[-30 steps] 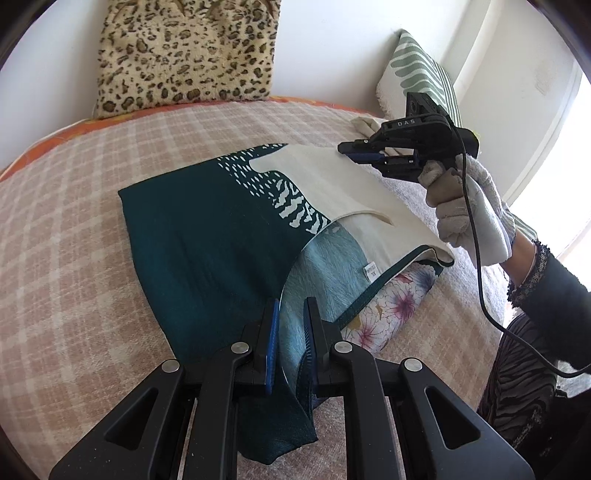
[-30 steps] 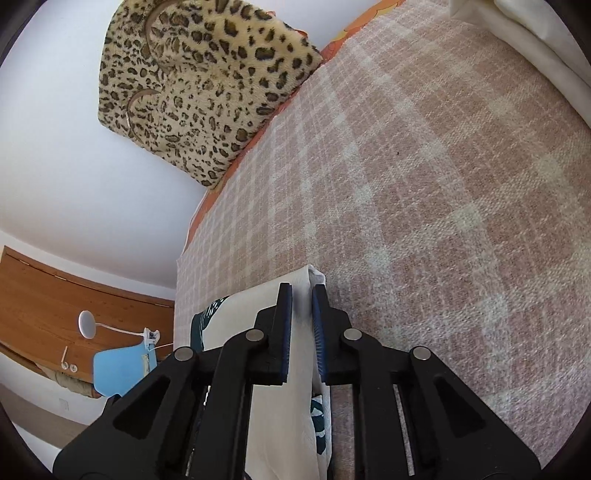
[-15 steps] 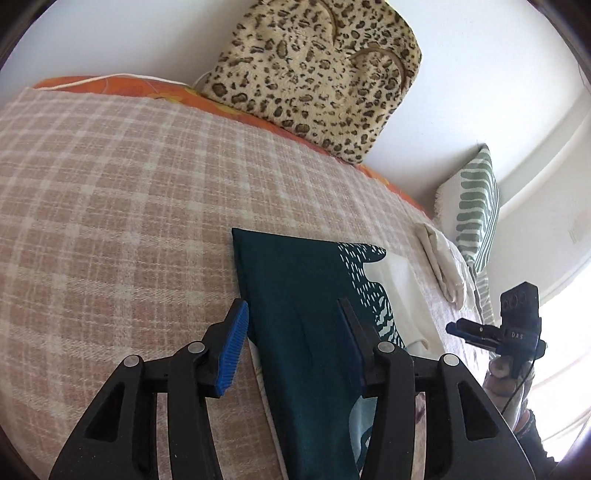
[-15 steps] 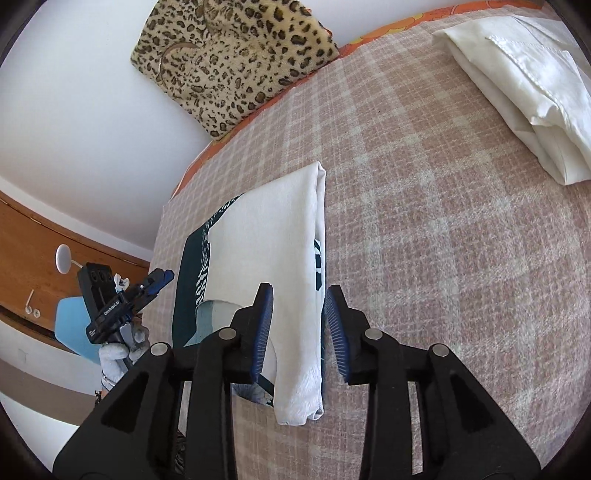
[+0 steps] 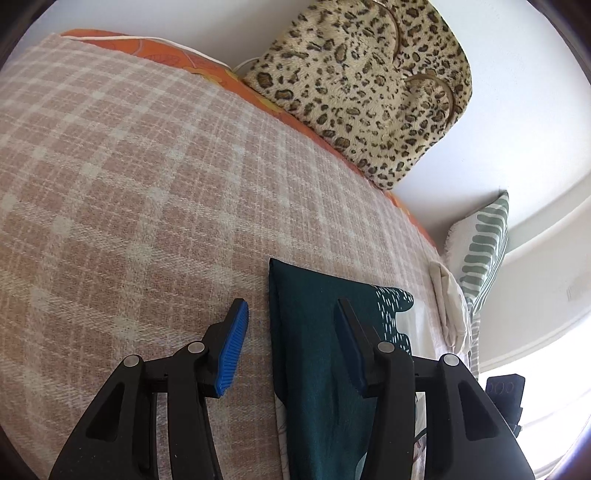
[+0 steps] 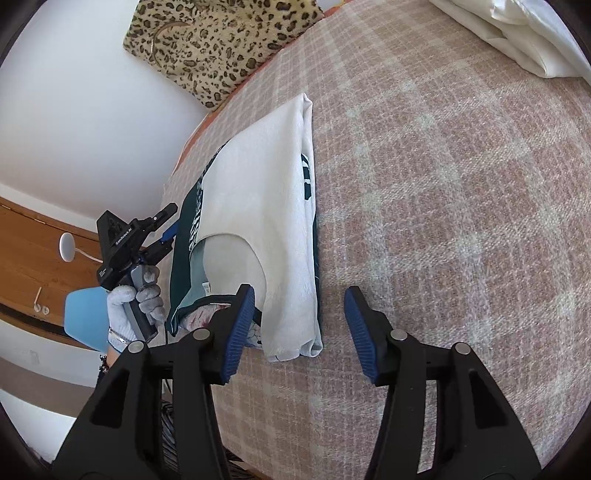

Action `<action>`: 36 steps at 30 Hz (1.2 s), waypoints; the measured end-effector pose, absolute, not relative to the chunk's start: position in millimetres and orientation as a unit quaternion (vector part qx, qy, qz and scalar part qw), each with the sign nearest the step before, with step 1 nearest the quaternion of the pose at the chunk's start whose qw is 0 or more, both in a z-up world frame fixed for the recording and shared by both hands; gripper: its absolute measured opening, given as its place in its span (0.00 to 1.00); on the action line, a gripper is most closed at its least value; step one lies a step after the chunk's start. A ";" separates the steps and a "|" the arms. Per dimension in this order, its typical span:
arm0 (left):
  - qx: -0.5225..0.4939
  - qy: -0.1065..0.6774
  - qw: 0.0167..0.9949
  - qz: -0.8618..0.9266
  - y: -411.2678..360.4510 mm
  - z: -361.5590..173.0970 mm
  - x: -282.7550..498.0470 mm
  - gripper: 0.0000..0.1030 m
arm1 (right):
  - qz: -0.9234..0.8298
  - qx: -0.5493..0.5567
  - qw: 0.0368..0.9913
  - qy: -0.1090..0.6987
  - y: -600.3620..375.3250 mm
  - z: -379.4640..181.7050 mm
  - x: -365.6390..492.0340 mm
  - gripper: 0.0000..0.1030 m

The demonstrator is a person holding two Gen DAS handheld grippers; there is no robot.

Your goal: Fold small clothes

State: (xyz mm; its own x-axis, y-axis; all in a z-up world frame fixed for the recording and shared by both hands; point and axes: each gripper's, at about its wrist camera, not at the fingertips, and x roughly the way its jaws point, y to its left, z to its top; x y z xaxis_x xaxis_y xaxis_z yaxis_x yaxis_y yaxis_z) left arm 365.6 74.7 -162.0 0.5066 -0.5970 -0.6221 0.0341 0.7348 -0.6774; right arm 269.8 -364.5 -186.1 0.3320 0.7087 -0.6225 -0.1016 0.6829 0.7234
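A small teal and cream garment [image 5: 317, 332] lies folded on the pink plaid bed cover [image 5: 147, 184]. In the right wrist view its cream half [image 6: 266, 221] faces up, with the teal edge beside it. My left gripper [image 5: 291, 332] is open and empty, its jaws either side of the garment's teal edge, above it. My right gripper [image 6: 299, 325] is open and empty over the garment's near corner. The left gripper [image 6: 164, 230] also shows in the right wrist view, held by a gloved hand beside the garment.
A leopard-print bag [image 5: 369, 85] leans on the wall at the bed's far edge. A green striped pillow [image 5: 480, 251] and folded white cloth [image 5: 448, 302] lie to the right. The white cloth [image 6: 517, 33] is at the top right. A blue chair [image 6: 85, 314] stands off the bed.
Both grippers let go of the garment and opened wide. The garment now lies folded flat. Both grippers have drawn back from it.
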 end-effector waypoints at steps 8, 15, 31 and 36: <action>-0.332 0.443 0.804 -0.219 62.3 -167.7 380.2 0.45 | 0.317 0.321 0.733 0.509 -351.3 -193.3 274.2 0.59; -0.323 0.440 0.805 -0.233 50.2 -167.7 381.3 0.42 | 0.335 0.338 0.726 0.497 -334.8 -198.0 274.4 0.51; -0.296 0.453 0.811 -0.223 37.4 -169.0 381.7 0.07 | 0.340 0.416 0.696 0.476 -333.7 -207.2 275.1 0.45; -0.295 0.451 0.813 -0.222 38.0 -167.5 380.8 0.06 | 0.332 0.408 0.702 0.481 -329.8 -206.6 274.6 0.40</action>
